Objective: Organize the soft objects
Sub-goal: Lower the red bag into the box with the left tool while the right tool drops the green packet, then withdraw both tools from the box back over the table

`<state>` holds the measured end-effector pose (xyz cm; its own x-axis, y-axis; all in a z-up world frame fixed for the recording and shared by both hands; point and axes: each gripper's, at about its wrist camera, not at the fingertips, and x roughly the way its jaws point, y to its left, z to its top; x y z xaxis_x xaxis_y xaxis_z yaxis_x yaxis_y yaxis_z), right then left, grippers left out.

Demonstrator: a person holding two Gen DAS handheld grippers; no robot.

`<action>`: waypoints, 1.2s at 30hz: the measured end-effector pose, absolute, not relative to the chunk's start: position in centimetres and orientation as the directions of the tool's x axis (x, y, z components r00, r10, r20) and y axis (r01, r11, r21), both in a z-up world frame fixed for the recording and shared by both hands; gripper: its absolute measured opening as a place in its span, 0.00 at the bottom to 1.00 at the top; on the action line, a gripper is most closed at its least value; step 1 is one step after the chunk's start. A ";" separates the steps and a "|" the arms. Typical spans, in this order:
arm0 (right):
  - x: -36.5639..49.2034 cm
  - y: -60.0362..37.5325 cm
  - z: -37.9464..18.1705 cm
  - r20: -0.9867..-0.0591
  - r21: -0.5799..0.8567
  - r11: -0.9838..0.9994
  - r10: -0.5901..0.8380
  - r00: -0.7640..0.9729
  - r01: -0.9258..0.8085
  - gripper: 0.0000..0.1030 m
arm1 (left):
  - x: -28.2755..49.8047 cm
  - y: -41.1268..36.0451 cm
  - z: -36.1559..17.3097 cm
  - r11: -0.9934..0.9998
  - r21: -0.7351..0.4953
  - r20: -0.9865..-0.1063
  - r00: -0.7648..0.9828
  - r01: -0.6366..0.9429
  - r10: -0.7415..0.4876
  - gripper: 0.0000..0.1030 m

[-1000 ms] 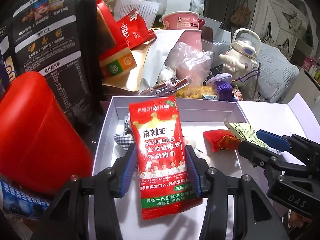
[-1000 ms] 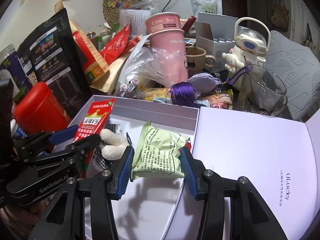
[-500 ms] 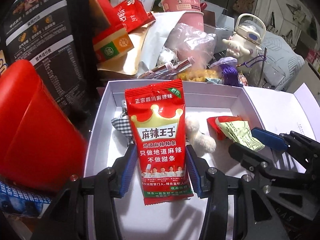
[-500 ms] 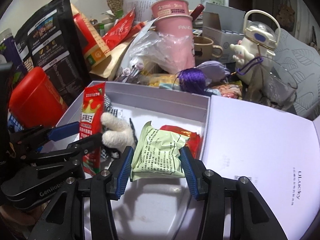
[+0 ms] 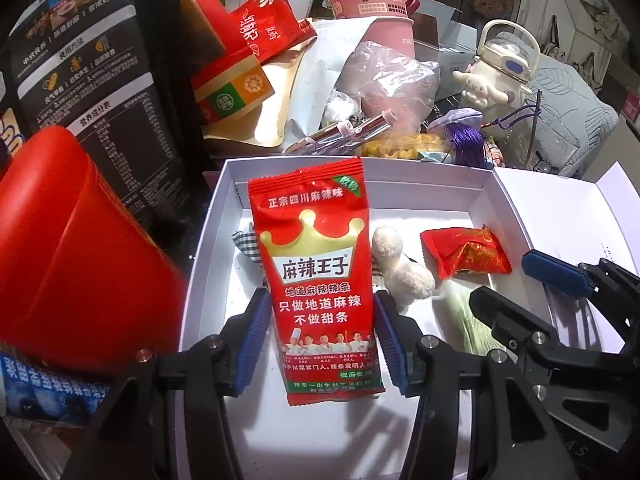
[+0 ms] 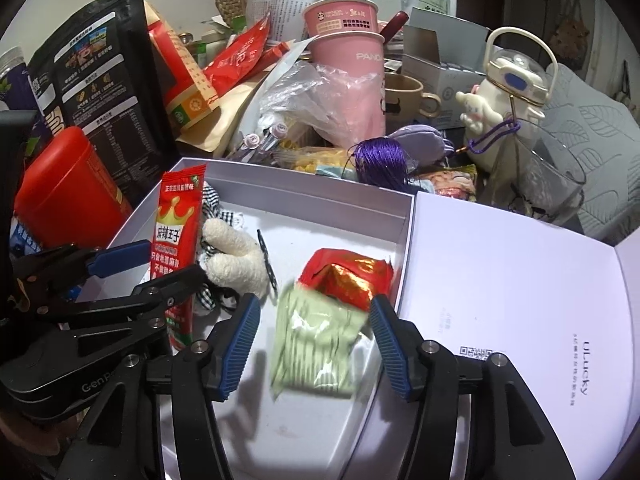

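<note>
Centrally, the left gripper point(image 5: 320, 332) holds a tall red foil snack packet with a gold crown and white lettering point(image 5: 320, 276) upright over the open white cardboard box point(image 5: 400, 178); its blue-padded fingers point(image 5: 252, 336) pinch the packet's lower half from both sides. The right gripper point(image 6: 310, 344) has its fingers point(image 6: 386, 344) spread, with a pale green snack packet point(image 6: 316, 344) between them, motion-blurred and touching neither pad; whether it rests on the box floor cannot be told. Just beyond the green packet lies a crumpled red-and-gold foil packet point(image 6: 346, 274) on the box floor, near the right wall. A cream fleece plush toy point(image 6: 236, 256) with a black-and-white checked cloth point(image 5: 246, 246) lies at the box's left, beside the held red packet. The hinged white lid point(image 6: 516, 300) lies open to the right.
</note>
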<state>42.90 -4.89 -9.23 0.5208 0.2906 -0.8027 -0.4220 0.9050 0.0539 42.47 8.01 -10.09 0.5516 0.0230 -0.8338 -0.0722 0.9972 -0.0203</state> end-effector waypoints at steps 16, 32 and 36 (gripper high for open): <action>41.2 -6.0 -5.5 -0.746 0.067 0.899 0.333 0.577 -0.432 0.56 | 39.7 9.1 -5.5 0.995 -0.039 -0.744 0.667 -0.095 0.035 0.70; 35.7 -7.7 1.6 -0.583 0.048 0.886 0.400 0.707 -0.461 0.61 | 32.6 8.6 3.1 0.996 -0.023 -0.549 0.834 -0.082 0.056 0.70; 33.8 -8.1 3.0 -0.544 0.050 0.884 0.414 0.729 -0.465 0.62 | 30.2 7.9 4.6 0.997 -0.019 -0.511 0.858 -0.069 0.050 0.71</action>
<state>33.78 -8.15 3.02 0.7295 0.4142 -0.5443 -0.4646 0.8841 0.0501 30.16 7.94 4.64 0.8579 0.0498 -0.5115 -0.0693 0.9974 -0.0191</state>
